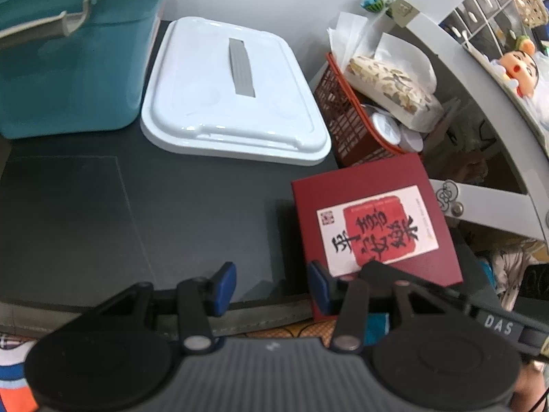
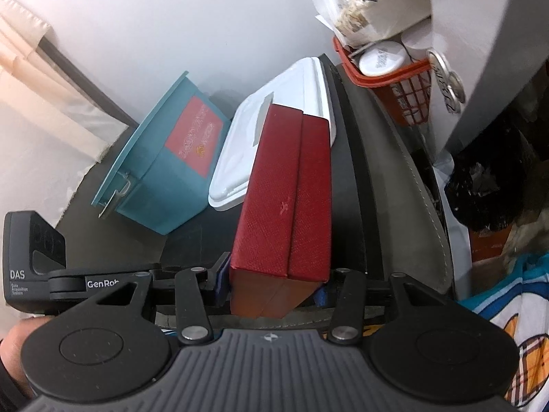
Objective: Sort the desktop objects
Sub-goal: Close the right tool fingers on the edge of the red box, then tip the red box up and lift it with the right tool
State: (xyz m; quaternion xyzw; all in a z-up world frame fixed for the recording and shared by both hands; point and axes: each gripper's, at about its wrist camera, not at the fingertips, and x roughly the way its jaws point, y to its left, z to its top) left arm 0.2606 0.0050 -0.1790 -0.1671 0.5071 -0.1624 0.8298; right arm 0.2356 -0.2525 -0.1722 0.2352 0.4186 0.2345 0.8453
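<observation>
Right gripper (image 2: pixel 272 283), marked "DAS" and "GenRob", pinches the textured red box (image 2: pixel 284 199) by its near end, tilted above the dark desk mat (image 1: pixel 103 206). Left gripper (image 1: pixel 272 285) hangs spread and empty beside it. Beyond sit a glossy white lid (image 1: pixel 233 92), teal bin (image 1: pixel 68 68) and red mesh basket (image 1: pixel 346 120).

The red box (image 2: pixel 281 192) looked rough, like bumpy cloth. The white lid (image 1: pixel 233 92) was smooth, shiny plastic. The blue bin (image 1: pixel 68 68), upper left, looked plastic. The dark desk mat (image 1: pixel 103 213) was dull.
</observation>
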